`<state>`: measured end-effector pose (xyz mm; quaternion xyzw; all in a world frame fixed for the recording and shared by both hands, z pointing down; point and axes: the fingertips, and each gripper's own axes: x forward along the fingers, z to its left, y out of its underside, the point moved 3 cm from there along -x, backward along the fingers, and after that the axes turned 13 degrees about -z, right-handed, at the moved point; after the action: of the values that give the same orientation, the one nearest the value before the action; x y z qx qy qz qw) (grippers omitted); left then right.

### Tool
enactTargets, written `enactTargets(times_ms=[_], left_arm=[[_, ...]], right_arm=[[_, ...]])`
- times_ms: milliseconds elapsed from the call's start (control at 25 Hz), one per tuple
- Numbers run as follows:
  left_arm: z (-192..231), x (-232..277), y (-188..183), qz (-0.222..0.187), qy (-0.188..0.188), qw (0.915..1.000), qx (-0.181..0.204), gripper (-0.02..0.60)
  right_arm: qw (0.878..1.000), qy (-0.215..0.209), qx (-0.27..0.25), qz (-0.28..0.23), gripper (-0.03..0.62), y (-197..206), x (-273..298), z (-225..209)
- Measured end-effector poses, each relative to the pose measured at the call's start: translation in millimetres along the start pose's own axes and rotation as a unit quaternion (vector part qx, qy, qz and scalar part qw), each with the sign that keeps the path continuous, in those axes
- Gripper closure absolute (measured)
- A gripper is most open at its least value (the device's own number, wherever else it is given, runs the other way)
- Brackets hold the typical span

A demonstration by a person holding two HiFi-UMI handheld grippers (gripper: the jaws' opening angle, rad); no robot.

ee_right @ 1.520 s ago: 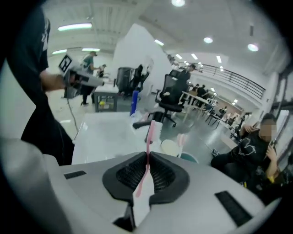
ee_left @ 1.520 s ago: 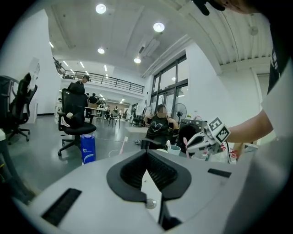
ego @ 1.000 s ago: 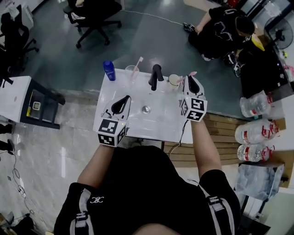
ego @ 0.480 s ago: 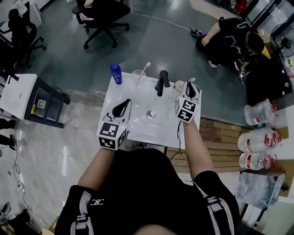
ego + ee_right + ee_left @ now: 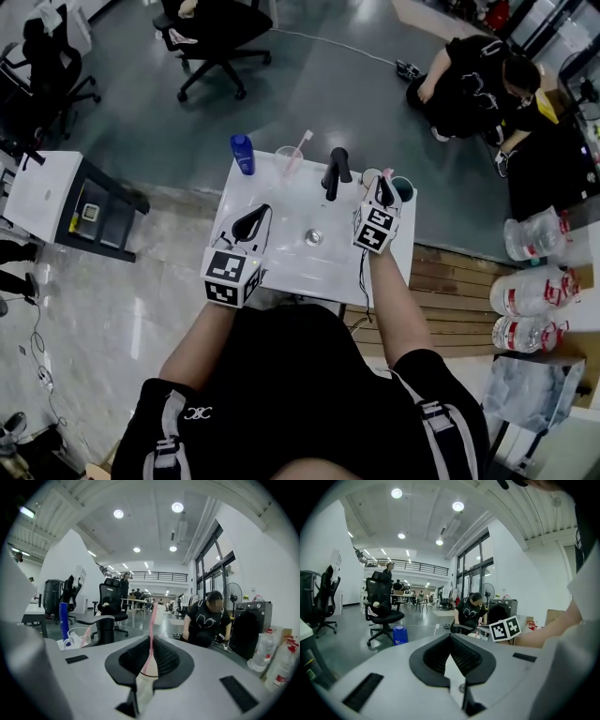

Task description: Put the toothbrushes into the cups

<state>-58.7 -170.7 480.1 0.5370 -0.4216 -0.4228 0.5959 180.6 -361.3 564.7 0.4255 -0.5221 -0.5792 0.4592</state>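
Two toothbrushes, two cups. First toothbrush (image 5: 301,145) stands in clear cup (image 5: 286,161) at bench (image 5: 281,202) far edge. Right tool (image 5: 382,187) clamps second toothbrush (image 5: 151,630) upright by second cup (image 5: 372,175), far right corner. Left tool (image 5: 253,217) closed, empty.

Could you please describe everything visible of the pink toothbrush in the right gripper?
The pink toothbrush is a thin, pale pink, plastic-looking stick that widens to a whitish part at the bottom. It stands almost upright, pinched between the ribbed black pads of the right gripper; no bristles can be made out.
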Motion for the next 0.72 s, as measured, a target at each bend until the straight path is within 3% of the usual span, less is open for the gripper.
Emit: enactTargets(times_ms=[200,360,720], left_arm=[[0,-1,-1,-0.003,-0.003,1.0000,0.001,0.569],[0,-1,-1,-0.004,-0.001,1.0000,-0.002,0.569],[2,6,-1,-0.008,0.011,0.9998,-0.013,0.569]], right_arm=[[1.000,0.004,-0.005,0.021,0.553,17,-1,-1],[0.999,0.000,0.006,0.038,0.499,24,0,-1],[1.000,-0.022,0.008,0.013,0.421,4,-6,7]])
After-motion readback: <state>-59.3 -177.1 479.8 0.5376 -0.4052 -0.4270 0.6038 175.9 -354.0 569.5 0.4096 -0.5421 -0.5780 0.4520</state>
